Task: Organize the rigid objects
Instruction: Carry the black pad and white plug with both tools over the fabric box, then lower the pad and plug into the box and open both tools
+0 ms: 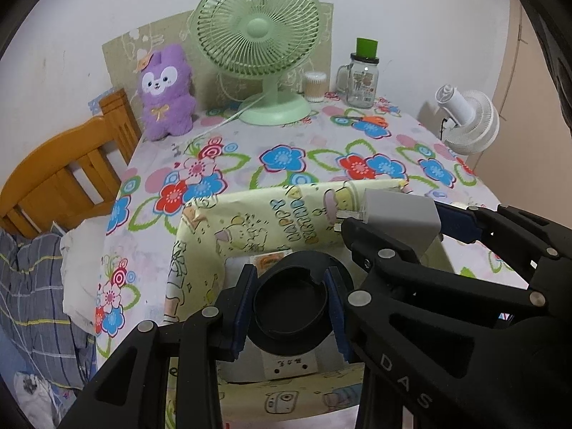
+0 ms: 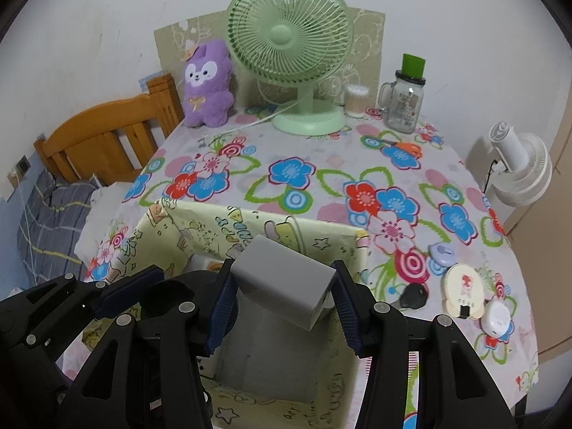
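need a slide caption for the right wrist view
Right gripper holds a grey charger block over the yellow paper-lined box.

on my table's flowered cloth [image 2: 321, 193] a green desk fan [image 2: 290, 53] stands at the back, its white cord trailing left. a purple plush toy [image 2: 206, 85] sits left of it against the wall. right of the fan i see a tub of cotton swabs [image 2: 356, 100], then a glass mug jar [image 2: 405, 105] with a green cap. a white fan [image 2: 523, 168] sits past the table's right edge, a wooden bed frame [image 2: 103, 136] to the left.
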The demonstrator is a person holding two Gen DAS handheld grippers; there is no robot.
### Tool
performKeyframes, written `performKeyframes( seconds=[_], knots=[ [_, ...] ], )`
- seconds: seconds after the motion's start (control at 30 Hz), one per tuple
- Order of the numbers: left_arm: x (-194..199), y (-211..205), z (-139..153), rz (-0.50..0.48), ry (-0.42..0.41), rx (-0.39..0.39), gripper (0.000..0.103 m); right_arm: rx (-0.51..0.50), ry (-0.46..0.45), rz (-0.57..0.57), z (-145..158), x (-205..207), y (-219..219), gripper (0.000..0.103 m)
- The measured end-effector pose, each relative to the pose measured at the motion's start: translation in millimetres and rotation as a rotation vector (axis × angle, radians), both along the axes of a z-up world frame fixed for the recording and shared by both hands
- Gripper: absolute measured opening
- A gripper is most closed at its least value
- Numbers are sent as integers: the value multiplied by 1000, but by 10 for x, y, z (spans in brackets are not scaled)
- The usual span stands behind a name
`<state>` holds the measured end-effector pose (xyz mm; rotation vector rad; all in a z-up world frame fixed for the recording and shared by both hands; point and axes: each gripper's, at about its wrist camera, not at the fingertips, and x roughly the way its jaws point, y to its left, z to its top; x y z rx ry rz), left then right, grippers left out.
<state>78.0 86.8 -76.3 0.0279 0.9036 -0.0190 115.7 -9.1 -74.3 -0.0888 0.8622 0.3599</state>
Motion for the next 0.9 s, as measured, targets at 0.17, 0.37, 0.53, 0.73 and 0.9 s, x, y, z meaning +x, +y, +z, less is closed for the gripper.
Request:
performKeyframes(
  seconds=[0.17,0.37,0.53,0.73,0.9],
  knots=[
    [33,91,-72,25,16,-4,40,1,25,25,-74,60,102,56],
    [91,173,-131,55,41,-7,54,15,63,57,-177,171,209,56],
    [136,209,-192,68,63,-10,67,29,98,63,-260,234,261,57],
    [115,174,-160,62,49,-13,77,27,76,61,-234,209,231,78],
    [56,86,-86,48,28,-18,84,6,26,51,-125,131,144,82]
  ],
)
